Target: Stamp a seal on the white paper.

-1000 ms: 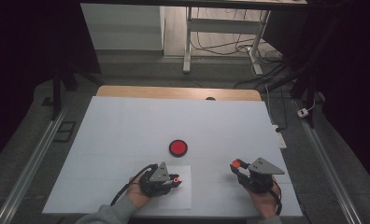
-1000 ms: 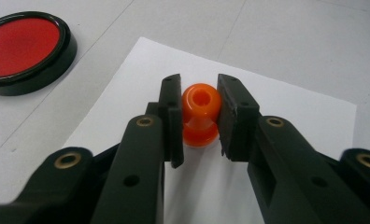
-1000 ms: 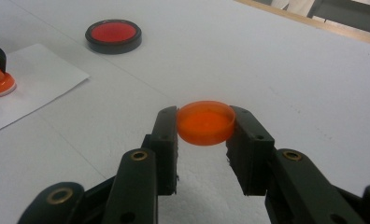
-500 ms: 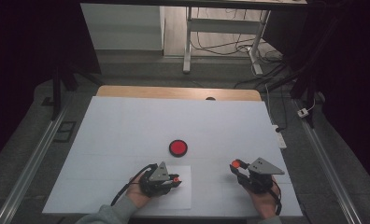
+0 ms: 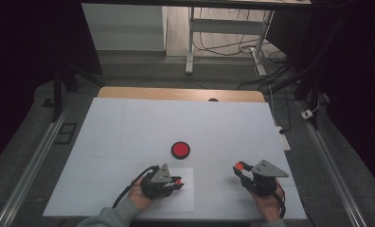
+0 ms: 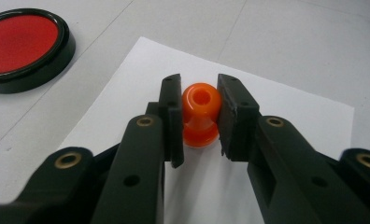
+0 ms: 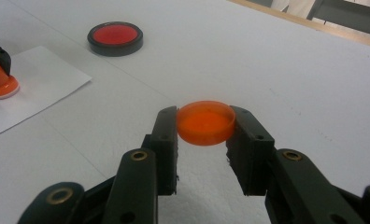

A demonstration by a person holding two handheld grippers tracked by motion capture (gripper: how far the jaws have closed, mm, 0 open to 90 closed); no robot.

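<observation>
Orange plastic sat between both sets of black jaws. The left gripper (image 6: 199,116) was clamped on an orange stamp (image 6: 200,113) with a knob-shaped handle, held over a white sheet of paper (image 6: 286,112) near the table's front edge; whether its base touched the sheet could not be told. The right gripper (image 7: 205,125) was clamped on a shallow orange cap (image 7: 205,122), held off the white table (image 5: 129,127) well to the right of the paper. Beyond the sheet lay a round red ink pad (image 5: 180,149) in a black rim.

Dark room; grey floor (image 5: 143,71); cables (image 5: 271,85) behind table (image 5: 129,123).
</observation>
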